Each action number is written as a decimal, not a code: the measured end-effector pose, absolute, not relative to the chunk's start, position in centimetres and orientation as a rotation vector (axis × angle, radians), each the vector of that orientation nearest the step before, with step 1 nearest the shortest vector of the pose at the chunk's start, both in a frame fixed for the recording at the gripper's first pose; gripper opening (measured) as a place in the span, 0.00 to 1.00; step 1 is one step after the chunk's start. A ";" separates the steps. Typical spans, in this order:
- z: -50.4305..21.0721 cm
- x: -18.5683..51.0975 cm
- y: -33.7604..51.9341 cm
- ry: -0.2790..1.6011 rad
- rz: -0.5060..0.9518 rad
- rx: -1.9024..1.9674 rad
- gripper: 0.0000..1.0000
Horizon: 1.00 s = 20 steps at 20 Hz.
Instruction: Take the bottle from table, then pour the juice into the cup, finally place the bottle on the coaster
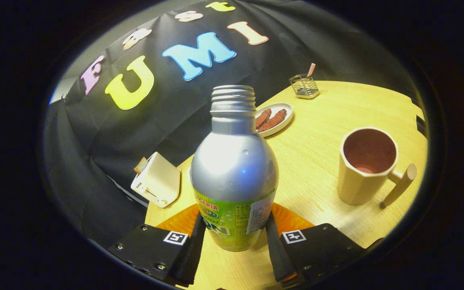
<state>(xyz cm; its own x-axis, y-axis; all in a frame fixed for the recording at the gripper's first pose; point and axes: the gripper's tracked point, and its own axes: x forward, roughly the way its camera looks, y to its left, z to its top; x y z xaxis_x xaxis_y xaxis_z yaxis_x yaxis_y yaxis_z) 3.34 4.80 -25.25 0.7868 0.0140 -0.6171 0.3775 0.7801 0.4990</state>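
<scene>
Tool [234,237] clamped on the silver aluminium bottle with green label [234,177], both fingers pressing the label band low on the body, one each side. Bottle looks lifted and tilted w/ the tool, hanging over the orange coaster [179,221], which peeks out either side behind it; can't tell if the base touches anything.

Step in hand, by my read: carry to the pour. Cap's off, threaded neck open, so keep it near upright on the way over, no jerks. Beige mug with wooden peg handle [367,165] sits off to the right, well apart from the bottle, toward the right edge of the light wood tabletop [320,133]. Bring the neck above the rim first, then tip slowly, grip's low so the top may swing.

Bottle itself: matte silver shoulders, bright highlight, a few small dents or droplets, printed label round the lower half. Mug interior brownish, something pale at the bottom.
</scene>
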 end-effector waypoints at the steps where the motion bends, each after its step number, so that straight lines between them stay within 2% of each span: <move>1: -25.2 3.6 4.9 0.643 -0.208 0.631 0.70; 11: -26.2 8.2 3.0 0.609 -0.228 0.335 0.71; 20: -28.3 12.3 1.9 0.602 -0.256 0.241 0.72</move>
<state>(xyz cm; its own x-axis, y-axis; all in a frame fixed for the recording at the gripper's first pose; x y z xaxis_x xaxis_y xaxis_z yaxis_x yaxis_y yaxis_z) 12.26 1.91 -28.34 0.7943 -0.1662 -0.5844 0.3056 0.9406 0.1477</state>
